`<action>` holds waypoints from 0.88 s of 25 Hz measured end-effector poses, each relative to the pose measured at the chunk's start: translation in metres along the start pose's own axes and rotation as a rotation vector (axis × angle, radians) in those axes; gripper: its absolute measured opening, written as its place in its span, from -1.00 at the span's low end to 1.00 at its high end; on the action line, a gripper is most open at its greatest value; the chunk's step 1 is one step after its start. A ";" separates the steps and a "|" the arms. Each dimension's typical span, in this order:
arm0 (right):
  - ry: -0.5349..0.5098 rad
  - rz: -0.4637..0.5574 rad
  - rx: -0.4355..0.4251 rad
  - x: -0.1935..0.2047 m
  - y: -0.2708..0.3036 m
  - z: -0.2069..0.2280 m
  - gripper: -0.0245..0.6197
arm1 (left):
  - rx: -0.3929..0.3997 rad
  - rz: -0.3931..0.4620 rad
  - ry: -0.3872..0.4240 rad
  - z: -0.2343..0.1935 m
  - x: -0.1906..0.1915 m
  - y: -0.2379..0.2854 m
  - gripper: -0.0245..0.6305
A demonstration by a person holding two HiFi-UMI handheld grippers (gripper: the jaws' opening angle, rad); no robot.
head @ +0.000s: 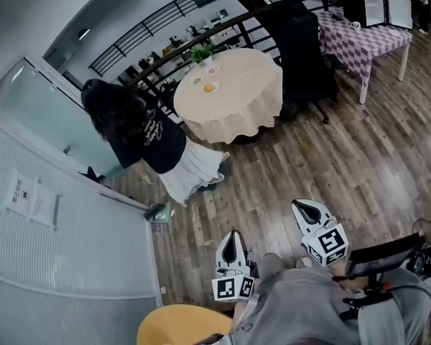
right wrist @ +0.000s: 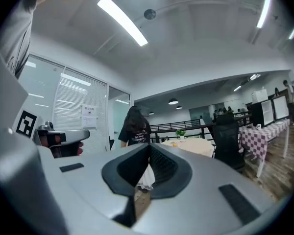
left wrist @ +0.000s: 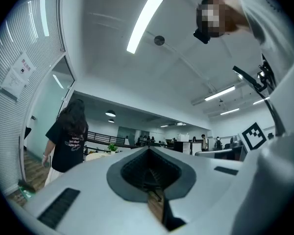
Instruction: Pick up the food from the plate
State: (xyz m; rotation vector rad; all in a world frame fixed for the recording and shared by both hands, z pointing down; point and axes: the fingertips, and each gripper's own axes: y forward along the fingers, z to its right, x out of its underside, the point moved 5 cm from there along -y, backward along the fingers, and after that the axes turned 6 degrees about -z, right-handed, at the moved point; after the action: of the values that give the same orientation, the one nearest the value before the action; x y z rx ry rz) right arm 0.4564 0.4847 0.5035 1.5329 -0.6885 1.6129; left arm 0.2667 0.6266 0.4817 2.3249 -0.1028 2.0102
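Left gripper [head: 233, 237], right gripper [head: 302, 208]: jaws closed, empty, far from the table [head: 251, 103].
Orange food [head: 210, 88] looks small, probably soft; I'd pinch its sides gently.

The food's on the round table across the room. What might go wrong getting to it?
The person in the black T-shirt stands right beside the round table, so a bump is possible. The black office chair crowds its other side. The left gripper and right gripper are both shut; they'd need opening before the orange food.
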 end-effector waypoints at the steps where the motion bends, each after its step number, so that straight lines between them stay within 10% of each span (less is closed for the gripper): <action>1: 0.014 -0.002 -0.005 0.000 0.002 0.004 -0.87 | -0.015 -0.001 0.001 0.000 -0.002 -0.001 -0.89; 22: -0.103 -0.054 0.012 0.001 0.120 0.054 -0.87 | -0.030 -0.040 0.005 -0.061 0.009 0.131 -0.89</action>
State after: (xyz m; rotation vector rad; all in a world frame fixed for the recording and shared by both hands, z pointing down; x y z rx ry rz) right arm 0.3866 0.3750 0.5265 1.6391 -0.6876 1.5091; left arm 0.1954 0.5016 0.5007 2.2851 -0.0856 1.9820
